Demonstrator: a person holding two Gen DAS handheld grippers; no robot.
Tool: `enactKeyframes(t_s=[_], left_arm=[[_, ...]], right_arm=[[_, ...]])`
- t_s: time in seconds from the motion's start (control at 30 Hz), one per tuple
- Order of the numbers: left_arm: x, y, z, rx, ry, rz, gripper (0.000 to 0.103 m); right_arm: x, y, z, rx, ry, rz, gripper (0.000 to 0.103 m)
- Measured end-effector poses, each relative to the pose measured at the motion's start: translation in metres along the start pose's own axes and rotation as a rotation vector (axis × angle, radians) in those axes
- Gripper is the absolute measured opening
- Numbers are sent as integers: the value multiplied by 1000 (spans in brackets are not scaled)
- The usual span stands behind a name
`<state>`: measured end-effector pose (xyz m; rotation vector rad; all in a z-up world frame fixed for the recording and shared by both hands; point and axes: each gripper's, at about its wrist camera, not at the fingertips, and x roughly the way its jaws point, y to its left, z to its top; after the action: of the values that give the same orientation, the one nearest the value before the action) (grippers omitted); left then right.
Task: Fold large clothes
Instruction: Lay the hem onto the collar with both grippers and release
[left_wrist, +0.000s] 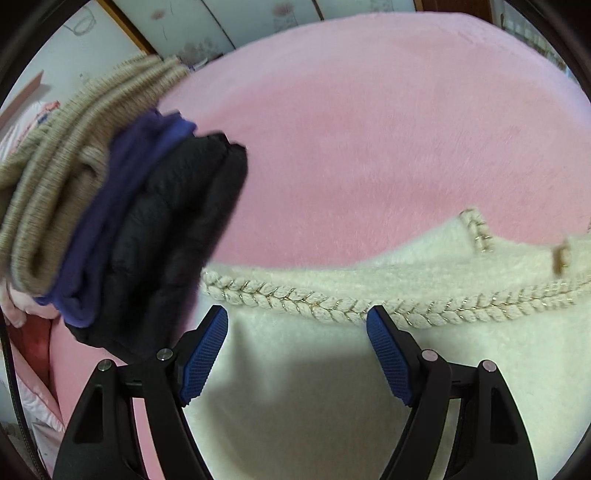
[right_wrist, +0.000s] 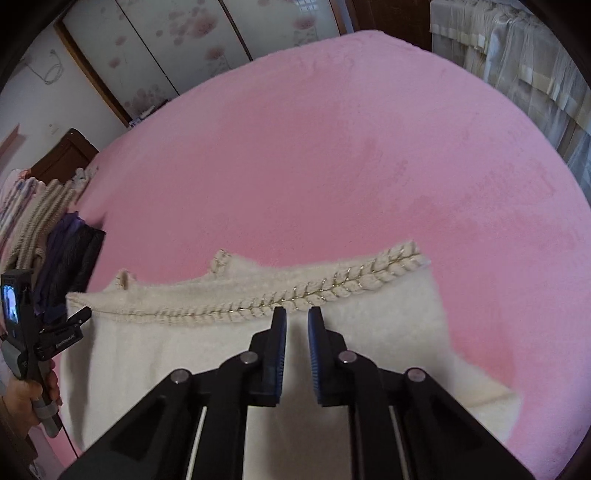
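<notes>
Both grippers point steeply down over the fluffy cream sweater with braided gold-thread trim (right_wrist: 236, 354), which lies flat on the pink plush bed cover (right_wrist: 332, 155). The left gripper (left_wrist: 297, 325) stands spread wide, nothing between its blue pads (left_wrist: 205, 354). The right gripper (right_wrist: 296, 321) is nearly pressed together, with a narrow gap, pinching nothing. A hand (right_wrist: 31, 397) grips the left tool's handle beside a stack of folded clothes (left_wrist: 110, 206).

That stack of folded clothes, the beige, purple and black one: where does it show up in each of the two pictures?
Left wrist view: the stack of folded clothes fills the left side, large and blurred, lying on the pink blanket.
Right wrist view: the stack is small, at the far left edge.
Shared landmark: the braided trim of the cream sweater, just right of the stack in both.
</notes>
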<state>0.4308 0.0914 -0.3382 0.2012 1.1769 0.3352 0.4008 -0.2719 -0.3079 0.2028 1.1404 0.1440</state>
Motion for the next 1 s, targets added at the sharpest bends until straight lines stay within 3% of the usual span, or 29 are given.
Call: enactKeyframes(t_s=[0.07, 0.1, 0.27, 0.4, 0.57, 0.7, 0.83, 1.0], left_arm=[[10, 7, 2, -32, 18, 3, 92], [16, 11, 4, -51, 23, 1, 94], [19, 30, 6, -139, 73, -38, 94], [-18, 41, -7, -179, 56, -73, 94], [-94, 47, -59, -231, -41, -201, 94], [-139, 37, -109, -273, -70, -267, 94], [-153, 15, -150, -303, -66, -317, 94], [-139, -13, -186, -250, -71, -299, 94]], right_arm=[[9, -11, 0, 8, 1, -50, 0], [11, -20, 1, 25, 1, -62, 0], [-3, -54, 2, 91, -6, -95, 0], [-32, -57, -9, 102, 2, -48, 0], [-80, -5, -41, 26, -30, 68, 0], [-100, 54, -80, -45, -37, 171, 0], [-100, 114, -120, -116, -50, 251, 0], [-79, 152, -163, -181, -50, 245, 1]])
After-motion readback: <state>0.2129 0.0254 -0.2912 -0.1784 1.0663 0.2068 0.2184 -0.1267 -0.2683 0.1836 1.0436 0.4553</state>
